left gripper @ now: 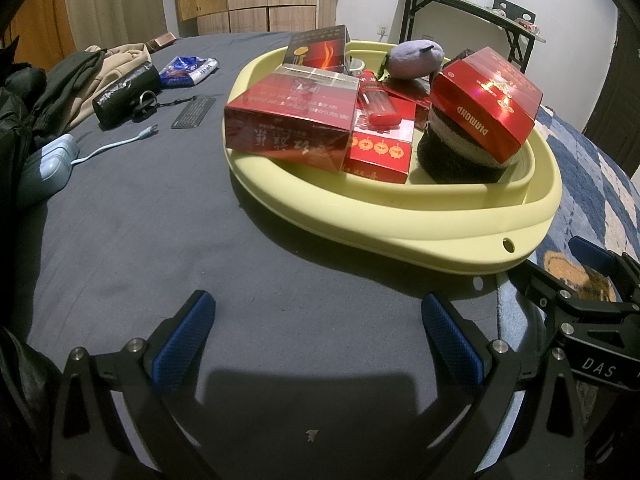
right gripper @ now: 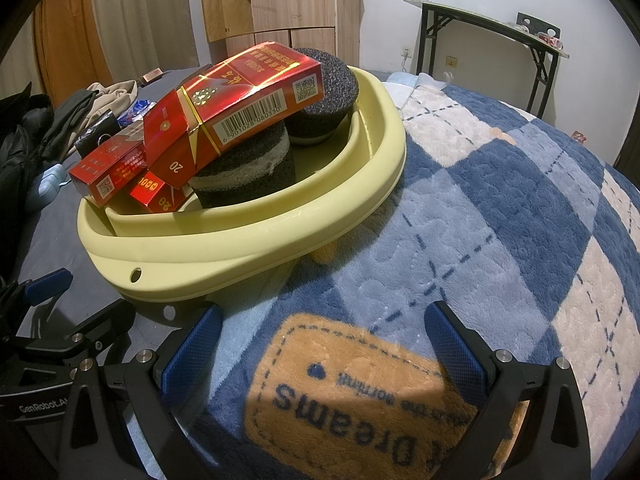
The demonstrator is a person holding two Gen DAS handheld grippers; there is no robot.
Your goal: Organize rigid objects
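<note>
The bed is carrying everything: a grey sheet [left gripper: 160, 240] on the left side and a blue checked blanket [right gripper: 500, 220] on the right. The yellow basin [left gripper: 400, 216] is sitting across the seam between them, and it is holding most of the task's rigid objects.

Inside the basin, a large red carton [left gripper: 288, 120] is lying at the left, long axis running roughly left to right across the left wrist view. A red Diamond pack [left gripper: 486, 100] is resting tilted on top of a dark rolled sock [left gripper: 460, 160] at the right. A smaller red pack [left gripper: 380, 148] and a red lighter [left gripper: 378, 100] are lying between them, with a purple plush [left gripper: 416, 58] and a further dark red pack [left gripper: 318, 48] behind.

Outside the basin, well apart on the sheet, a black cylinder [left gripper: 128, 92], a keychain tag [left gripper: 194, 112], a blue wrapper [left gripper: 188, 70] and a pale blue charger [left gripper: 48, 168] with its cable are lying beside a heap of clothes [left gripper: 80, 76].

The basin is lying ahead of both tools, up and right of the left gripper [left gripper: 318, 336] and up and left of the right gripper [right gripper: 322, 340]. Judging by the near rim, the right gripper is the nearer to the Diamond pack; the left is nearer to the carton and to the loose items on the sheet.

Both grippers are standing spread wide, holding nothing and touching nothing; whether they are clear of the bedding cannot be told.
</note>
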